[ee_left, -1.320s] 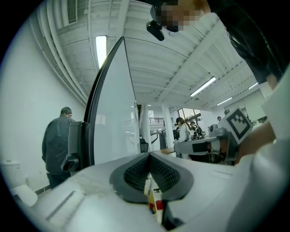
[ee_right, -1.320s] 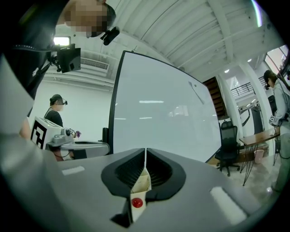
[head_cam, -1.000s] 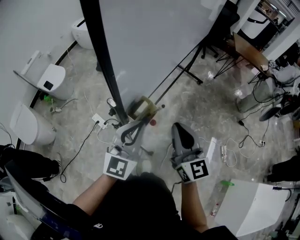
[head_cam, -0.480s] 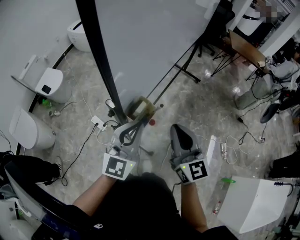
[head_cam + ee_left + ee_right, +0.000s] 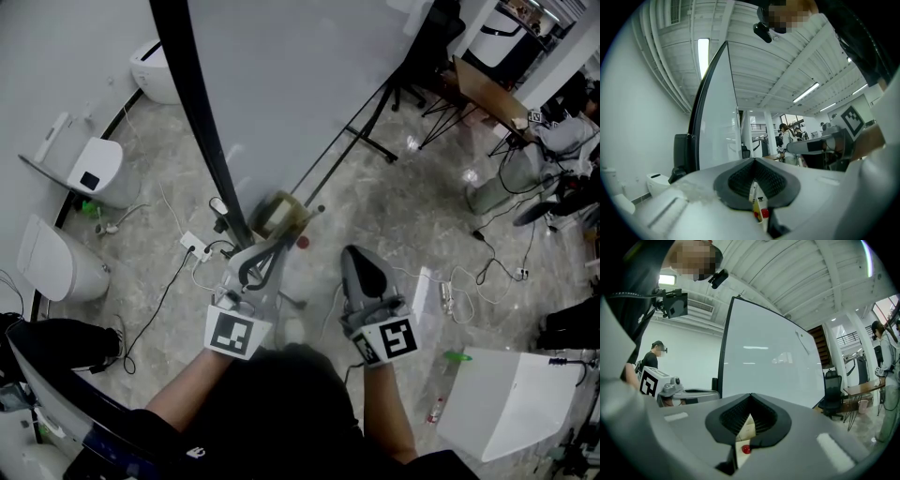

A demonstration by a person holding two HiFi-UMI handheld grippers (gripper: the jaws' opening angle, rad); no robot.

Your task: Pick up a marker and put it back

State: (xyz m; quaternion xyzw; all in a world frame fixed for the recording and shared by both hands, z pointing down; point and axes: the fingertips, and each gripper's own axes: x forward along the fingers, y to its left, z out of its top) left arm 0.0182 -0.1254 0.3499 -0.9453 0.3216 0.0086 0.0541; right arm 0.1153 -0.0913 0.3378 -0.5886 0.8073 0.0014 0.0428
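My left gripper and right gripper sit side by side at the lower middle of the head view, both pointing up the frame toward the whiteboard. Each gripper view shows its 2 jaws pressed together with nothing between them. I cannot pick out a marker for certain: the likeliest sign is a small red spot between the 2 tips, nearer the left one, just below a blurred olive-brown object at the board's lower edge.
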